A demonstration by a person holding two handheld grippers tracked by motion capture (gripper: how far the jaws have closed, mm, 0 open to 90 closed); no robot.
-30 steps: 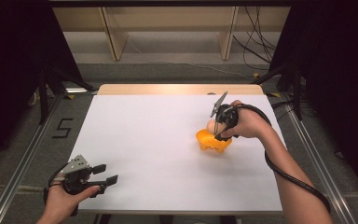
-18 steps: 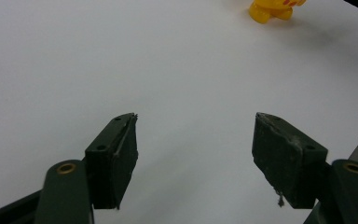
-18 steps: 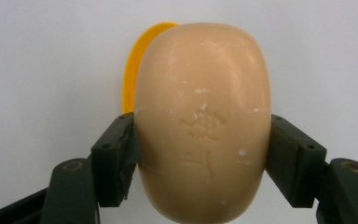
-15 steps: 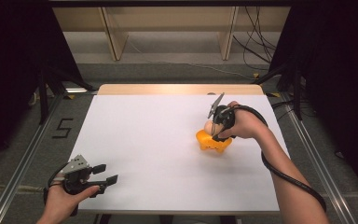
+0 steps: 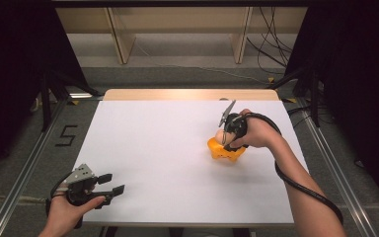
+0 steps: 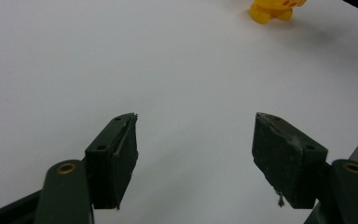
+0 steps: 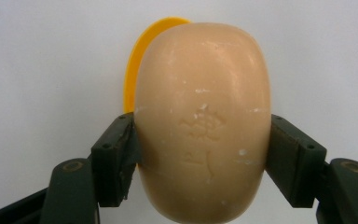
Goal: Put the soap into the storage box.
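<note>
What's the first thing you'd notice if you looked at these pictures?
The big beige bar of soap stands out first, squeezed between the black jaws of the right gripper, right over a bright yellow-orange holder on the right side of the white table. Next comes the left gripper at the table's near left corner, its jaws wide open with nothing between them.

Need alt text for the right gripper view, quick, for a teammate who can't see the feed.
The right tool clamps a beige bar of soap between its two black jaws, one pressed on each side. A yellow holder peeks out behind the soap's upper left, above the white table.
</note>
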